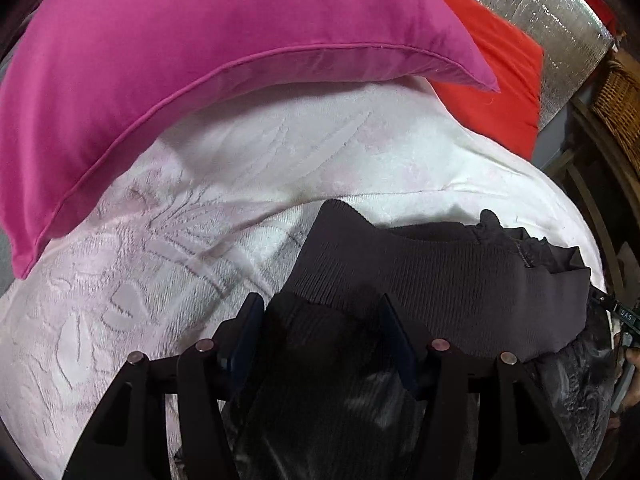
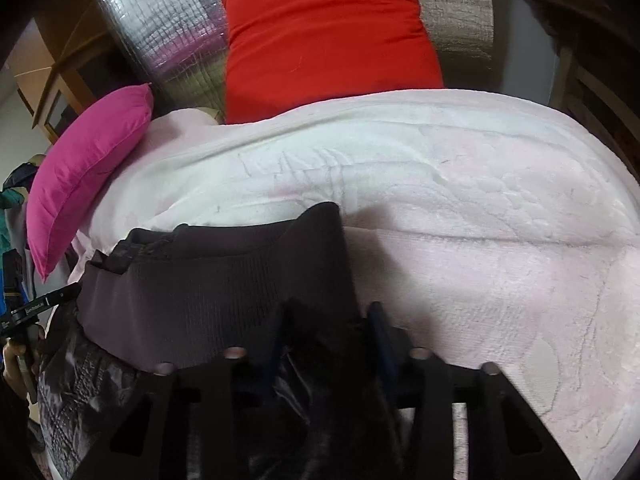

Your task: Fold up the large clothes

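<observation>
Dark jacket (image 1: 440, 280) lies on a white textured bedspread (image 1: 160, 280), at the near edge of the bed, ribbed hem band turned toward the far side and shiny quilted body nearest the cameras. Left gripper (image 1: 324, 320) sits over the left end of the ribbed band; jaws stand about half wide with jacket fabric bunched between the blue pads, pads look pressed on the cloth. Right gripper (image 2: 326, 328) is at the right end of the same band (image 2: 224, 276); jaws narrow, dark fabric pinched between the pads. Both point steeply down at the bed.

Magenta pillow (image 1: 180, 60) lies on the far left of the bedspread (image 2: 480, 200), one corner overhanging; red pillow (image 2: 328, 36) stands at the far side, leaning on a silver foil-faced panel (image 2: 160, 28). Only container in view: a wicker basket (image 1: 620, 108) on a wooden shelf at the far right beside the bed, contents cannot be told. In the right wrist view, a hand (image 2: 16, 360) shows at the left edge, gripping the other tool's handle
</observation>
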Action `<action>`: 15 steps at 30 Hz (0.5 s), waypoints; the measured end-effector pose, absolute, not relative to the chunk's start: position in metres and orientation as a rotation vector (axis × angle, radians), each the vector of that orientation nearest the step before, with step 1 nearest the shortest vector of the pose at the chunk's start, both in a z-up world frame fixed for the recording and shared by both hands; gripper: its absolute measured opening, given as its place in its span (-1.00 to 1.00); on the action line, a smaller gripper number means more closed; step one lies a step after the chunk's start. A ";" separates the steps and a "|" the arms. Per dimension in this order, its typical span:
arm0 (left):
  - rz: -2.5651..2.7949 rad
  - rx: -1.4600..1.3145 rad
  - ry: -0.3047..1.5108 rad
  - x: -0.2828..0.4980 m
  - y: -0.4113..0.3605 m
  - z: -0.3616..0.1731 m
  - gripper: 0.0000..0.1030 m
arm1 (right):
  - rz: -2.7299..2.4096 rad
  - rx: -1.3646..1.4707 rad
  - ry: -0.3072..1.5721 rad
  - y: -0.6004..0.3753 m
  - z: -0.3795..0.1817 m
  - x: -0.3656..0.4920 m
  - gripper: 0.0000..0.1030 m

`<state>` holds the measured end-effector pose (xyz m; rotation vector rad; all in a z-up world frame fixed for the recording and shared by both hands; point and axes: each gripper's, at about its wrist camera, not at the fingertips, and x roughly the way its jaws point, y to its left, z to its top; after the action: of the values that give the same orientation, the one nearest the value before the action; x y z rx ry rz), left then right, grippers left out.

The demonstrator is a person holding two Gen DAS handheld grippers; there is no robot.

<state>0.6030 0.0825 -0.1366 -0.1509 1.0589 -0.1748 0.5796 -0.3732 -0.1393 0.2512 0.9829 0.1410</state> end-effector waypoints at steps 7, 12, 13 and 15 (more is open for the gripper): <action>-0.086 -0.063 1.064 0.606 0.072 -0.140 -0.58 | 0.092 0.161 0.946 -0.361 -0.126 0.573 -0.66; -0.025 -0.119 1.011 0.603 0.084 -0.134 -0.63 | 0.005 0.127 0.825 -0.365 -0.099 0.563 -0.69; -0.015 -0.130 1.046 0.606 0.086 -0.143 -0.63 | -0.016 0.143 0.847 -0.370 -0.106 0.568 -0.69; 0.005 -0.126 1.070 0.609 0.086 -0.155 -0.62 | -0.051 0.146 0.920 -0.373 -0.133 0.577 -0.69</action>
<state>0.6086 0.0865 -0.1548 -0.1258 1.0696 0.0052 0.5775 -0.3725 -0.1328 0.1461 0.9204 -0.0505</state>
